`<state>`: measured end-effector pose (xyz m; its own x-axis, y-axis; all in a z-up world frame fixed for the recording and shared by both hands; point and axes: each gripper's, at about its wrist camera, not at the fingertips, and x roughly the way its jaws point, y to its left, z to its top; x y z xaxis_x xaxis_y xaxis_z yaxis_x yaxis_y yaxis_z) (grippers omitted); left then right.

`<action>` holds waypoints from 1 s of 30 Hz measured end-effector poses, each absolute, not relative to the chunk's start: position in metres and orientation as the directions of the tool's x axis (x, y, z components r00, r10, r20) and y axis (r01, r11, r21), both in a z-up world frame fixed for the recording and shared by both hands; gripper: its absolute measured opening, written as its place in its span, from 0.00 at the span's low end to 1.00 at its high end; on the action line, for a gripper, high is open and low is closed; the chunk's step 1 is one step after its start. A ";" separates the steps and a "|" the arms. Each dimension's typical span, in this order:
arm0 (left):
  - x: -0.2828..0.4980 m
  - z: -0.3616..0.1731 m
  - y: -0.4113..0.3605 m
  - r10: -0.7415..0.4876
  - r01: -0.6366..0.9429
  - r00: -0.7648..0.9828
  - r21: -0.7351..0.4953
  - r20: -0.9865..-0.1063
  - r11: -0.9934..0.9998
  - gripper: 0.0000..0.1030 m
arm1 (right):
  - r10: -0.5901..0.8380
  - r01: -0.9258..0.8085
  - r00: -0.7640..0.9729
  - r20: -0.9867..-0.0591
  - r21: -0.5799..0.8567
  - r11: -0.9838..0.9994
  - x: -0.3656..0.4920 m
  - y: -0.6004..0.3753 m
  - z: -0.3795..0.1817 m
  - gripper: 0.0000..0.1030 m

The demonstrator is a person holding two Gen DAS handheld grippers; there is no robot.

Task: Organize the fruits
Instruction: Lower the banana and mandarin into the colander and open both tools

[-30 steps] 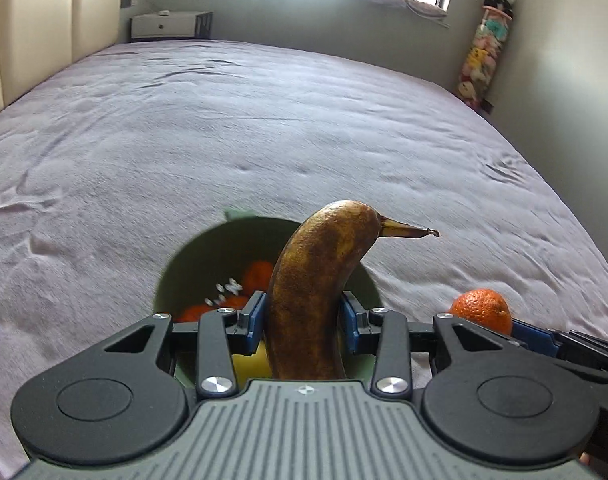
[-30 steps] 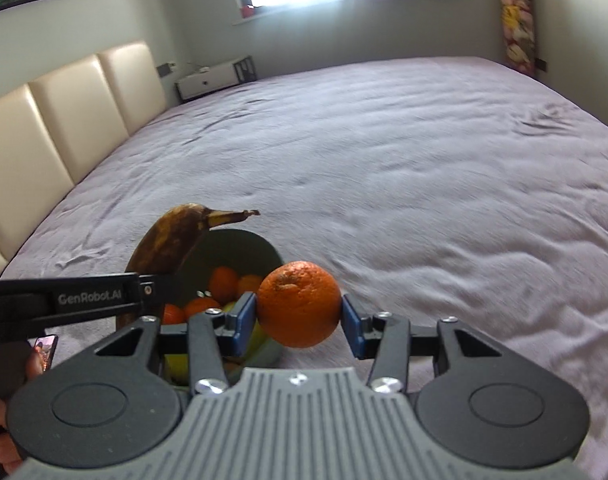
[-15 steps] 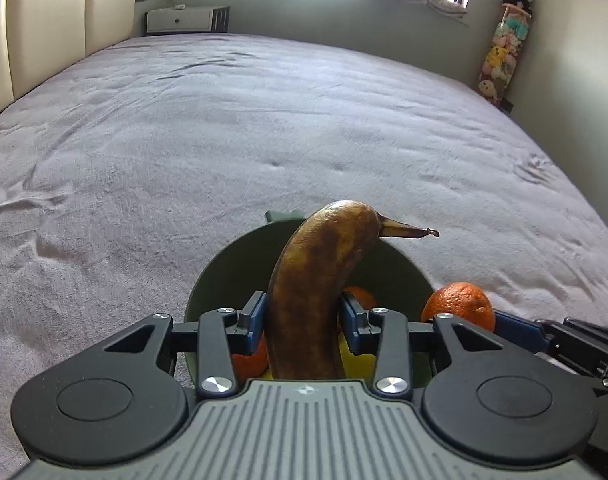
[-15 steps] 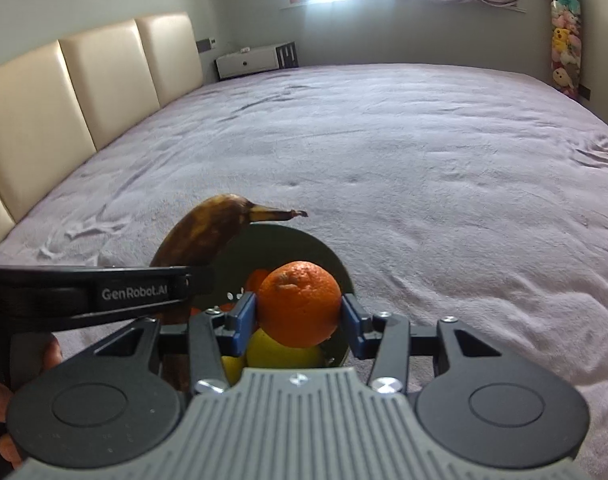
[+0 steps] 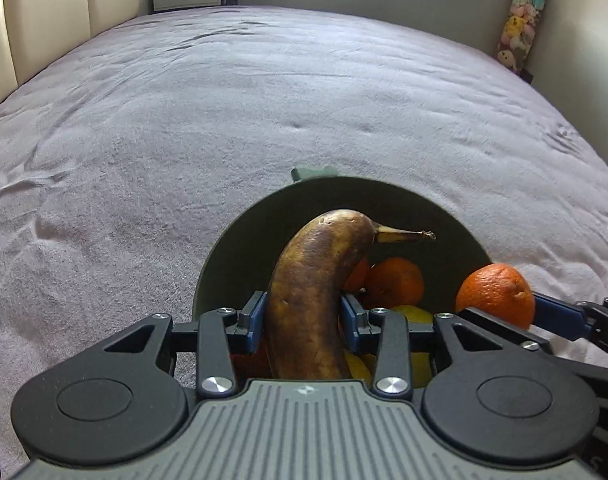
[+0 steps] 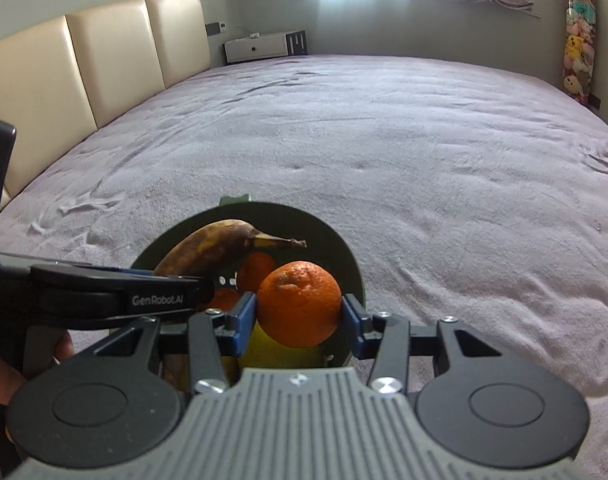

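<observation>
Banana [image 6: 207, 250], orange [image 6: 299, 304], "GenRobot.AI" on claw [image 6: 159, 276]

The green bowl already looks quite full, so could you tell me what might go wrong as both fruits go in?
1. The green bowl already holds oranges and yellow fruit; the held orange could roll out onto the bedspread.
2. The left tongs and right tongs crowd together over the bowl and may collide.
3. The banana looks overripe, so it may bruise.

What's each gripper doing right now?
Left gripper: closed on the banana.
Right gripper: closed on the orange.
</observation>
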<state>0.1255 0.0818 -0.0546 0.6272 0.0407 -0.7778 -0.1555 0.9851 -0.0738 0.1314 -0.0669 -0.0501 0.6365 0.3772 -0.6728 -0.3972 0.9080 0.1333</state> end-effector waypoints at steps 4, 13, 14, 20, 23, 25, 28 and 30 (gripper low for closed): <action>0.126 -0.057 0.078 0.055 -0.148 0.627 -0.049 -0.777 0.988 0.43 | 0.373 -0.379 0.635 -0.677 0.147 0.913 0.134 -0.071 -0.052 0.42; 0.125 -0.054 0.083 0.039 -0.169 0.637 -0.090 -0.770 0.982 0.48 | 0.373 -0.369 0.637 -0.675 0.158 0.916 0.134 -0.071 -0.050 0.42; 0.124 -0.053 0.084 0.034 -0.171 0.641 -0.100 -0.767 0.980 0.50 | 0.374 -0.369 0.639 -0.672 0.159 0.916 0.134 -0.071 -0.049 0.42; 0.117 -0.043 0.091 -0.002 -0.192 0.668 -0.175 -0.744 0.966 0.56 | 0.383 -0.373 0.654 -0.653 0.162 0.913 0.131 -0.072 -0.045 0.42; 0.113 -0.039 0.102 -0.014 -0.234 0.678 -0.234 -0.735 0.943 0.56 | 0.392 -0.385 0.648 -0.652 0.163 0.908 0.130 -0.068 -0.047 0.42; 0.111 -0.037 0.109 -0.007 -0.270 0.677 -0.257 -0.736 0.928 0.56 | 0.405 -0.401 0.637 -0.655 0.167 0.901 0.129 -0.064 -0.048 0.42; 0.111 -0.036 0.117 -0.002 -0.306 0.664 -0.273 -0.748 0.912 0.56 | 0.438 -0.444 0.612 -0.658 0.173 0.879 0.127 -0.054 -0.050 0.42; 0.110 -0.037 0.121 -0.004 -0.317 0.662 -0.285 -0.749 0.905 0.56 | 0.461 -0.473 0.597 -0.656 0.176 0.863 0.125 -0.047 -0.052 0.42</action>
